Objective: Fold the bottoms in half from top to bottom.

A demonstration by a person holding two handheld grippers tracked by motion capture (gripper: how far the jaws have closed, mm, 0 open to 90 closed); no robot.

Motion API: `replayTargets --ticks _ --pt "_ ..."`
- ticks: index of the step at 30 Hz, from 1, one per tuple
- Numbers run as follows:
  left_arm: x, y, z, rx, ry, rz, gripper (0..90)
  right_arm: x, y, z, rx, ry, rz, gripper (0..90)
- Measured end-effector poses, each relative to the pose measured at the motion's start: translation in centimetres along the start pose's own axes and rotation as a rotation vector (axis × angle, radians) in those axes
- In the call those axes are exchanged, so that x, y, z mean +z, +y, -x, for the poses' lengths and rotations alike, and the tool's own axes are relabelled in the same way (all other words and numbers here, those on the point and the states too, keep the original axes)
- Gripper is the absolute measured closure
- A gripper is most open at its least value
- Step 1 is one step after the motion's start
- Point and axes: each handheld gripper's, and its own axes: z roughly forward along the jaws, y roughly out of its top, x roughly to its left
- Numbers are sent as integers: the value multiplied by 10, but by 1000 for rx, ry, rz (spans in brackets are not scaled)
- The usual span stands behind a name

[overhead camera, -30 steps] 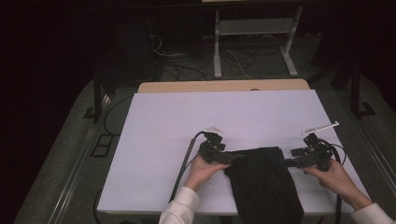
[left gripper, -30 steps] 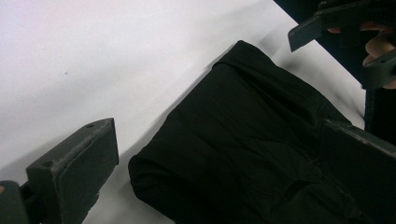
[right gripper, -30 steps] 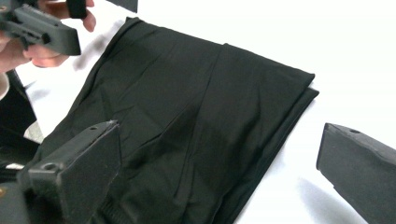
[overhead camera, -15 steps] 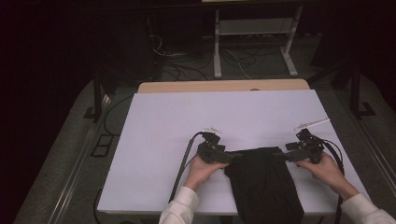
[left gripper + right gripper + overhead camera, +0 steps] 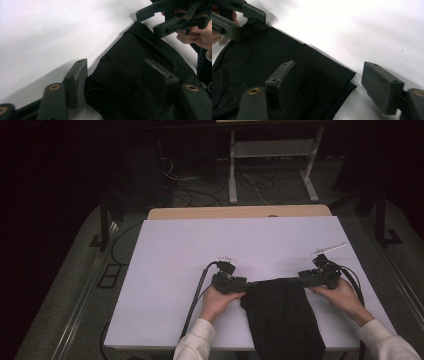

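Both hands shifted inward vs. earlier frame; left gripper point(image 5: 246, 285) & right gripper point(image 5: 302, 277) jaws, just closing, straddle black cloth's point(image 5: 282, 317) 2 far corners, not yet clamped; long axis runs toward person.

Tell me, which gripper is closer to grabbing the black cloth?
Probably the left gripper: its closing jaws already have a corner of the black cloth between them. The right gripper, also closing, straddles only the cloth's edge.
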Motion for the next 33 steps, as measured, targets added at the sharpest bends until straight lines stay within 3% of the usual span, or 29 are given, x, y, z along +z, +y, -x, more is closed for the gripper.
replayTargets --ticks 9,13,20,33 --pt "2 0 -5 -22 -17 2 719 7 7 2 -6 -9 -43 617" --pt "3 0 -5 -20 10 -1 818 8 7 2 -1 12 -63 819" --pt "-6 2 -3 -16 21 45 839 -2 3 13 77 42 -25 850" --pt "-17 5 -4 10 47 83 843 -5 6 17 115 88 8 859"
